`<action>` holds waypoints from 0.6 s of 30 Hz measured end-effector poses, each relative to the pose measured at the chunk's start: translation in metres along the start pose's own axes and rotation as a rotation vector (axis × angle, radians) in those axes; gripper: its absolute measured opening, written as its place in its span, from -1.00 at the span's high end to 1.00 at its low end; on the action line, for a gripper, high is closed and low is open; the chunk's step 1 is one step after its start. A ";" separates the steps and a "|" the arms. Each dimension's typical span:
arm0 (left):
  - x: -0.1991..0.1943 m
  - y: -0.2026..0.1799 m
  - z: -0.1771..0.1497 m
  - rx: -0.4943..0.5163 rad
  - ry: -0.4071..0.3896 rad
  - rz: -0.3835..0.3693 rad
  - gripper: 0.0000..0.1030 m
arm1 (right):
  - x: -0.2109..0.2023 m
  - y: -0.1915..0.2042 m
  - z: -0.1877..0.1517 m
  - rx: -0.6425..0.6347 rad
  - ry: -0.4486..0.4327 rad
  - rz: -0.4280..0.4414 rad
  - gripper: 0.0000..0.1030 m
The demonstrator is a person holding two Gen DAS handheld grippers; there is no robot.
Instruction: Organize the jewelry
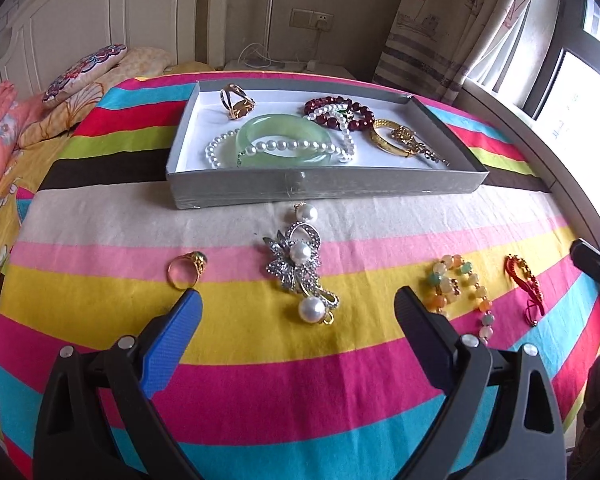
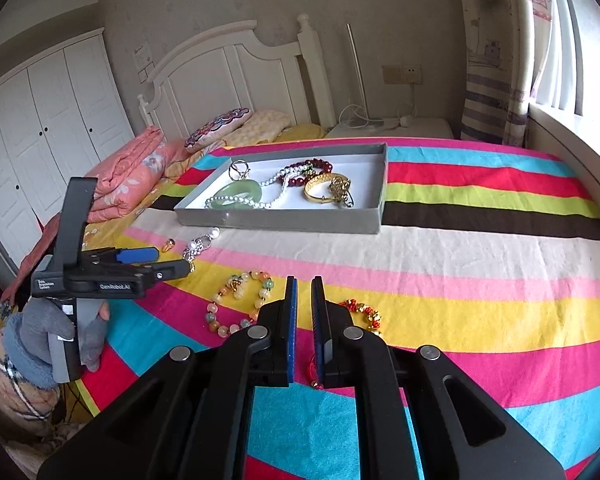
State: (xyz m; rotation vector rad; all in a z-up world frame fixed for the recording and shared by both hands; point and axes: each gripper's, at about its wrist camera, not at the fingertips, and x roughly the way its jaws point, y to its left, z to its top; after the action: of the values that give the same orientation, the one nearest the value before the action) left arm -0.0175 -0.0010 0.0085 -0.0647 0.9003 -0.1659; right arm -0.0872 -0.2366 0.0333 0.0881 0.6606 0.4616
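A grey jewelry box (image 1: 236, 194) (image 2: 276, 220) on the striped bedspread holds a green jade bangle (image 1: 278, 136), pearl strands, dark red beads and gold pieces. In front of it lie a gold ring (image 1: 186, 270), a crystal and pearl brooch (image 1: 300, 266), a pastel bead bracelet (image 1: 458, 280) (image 2: 240, 300) and a red and gold ornament (image 1: 524, 280) (image 2: 362, 312). My left gripper (image 1: 296, 300) (image 2: 168, 262) is open, its fingers on either side of the brooch's near end. My right gripper (image 2: 304, 300) is shut and empty, just above the bedspread, with the ornament to the right of its fingers.
Pillows (image 2: 220, 128) and a folded pink quilt (image 2: 128, 176) lie by the white headboard (image 2: 228, 76). A nightstand with cables (image 2: 388, 126) stands behind the bed. The curtain and window sill (image 2: 572, 152) run along the right side. Wardrobe doors (image 2: 40, 120) are at the left.
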 end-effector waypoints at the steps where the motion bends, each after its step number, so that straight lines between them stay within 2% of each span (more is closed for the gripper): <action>1: 0.005 0.000 0.002 0.001 0.011 0.001 -0.85 | -0.001 0.000 0.000 0.003 -0.001 0.003 0.83; 12: 0.022 -0.010 0.015 0.057 0.043 0.060 -0.85 | -0.002 -0.001 -0.001 0.010 -0.004 -0.004 0.83; 15: 0.028 -0.017 0.018 0.091 0.073 0.098 -0.85 | -0.002 -0.001 -0.001 0.012 -0.006 -0.003 0.83; 18: 0.030 -0.020 0.019 0.099 0.092 0.099 -0.84 | -0.001 -0.001 -0.001 0.016 -0.006 -0.005 0.82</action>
State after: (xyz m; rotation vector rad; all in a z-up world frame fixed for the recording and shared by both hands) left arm 0.0136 -0.0257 0.0000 0.0804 0.9832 -0.1217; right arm -0.0884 -0.2384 0.0330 0.1026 0.6587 0.4508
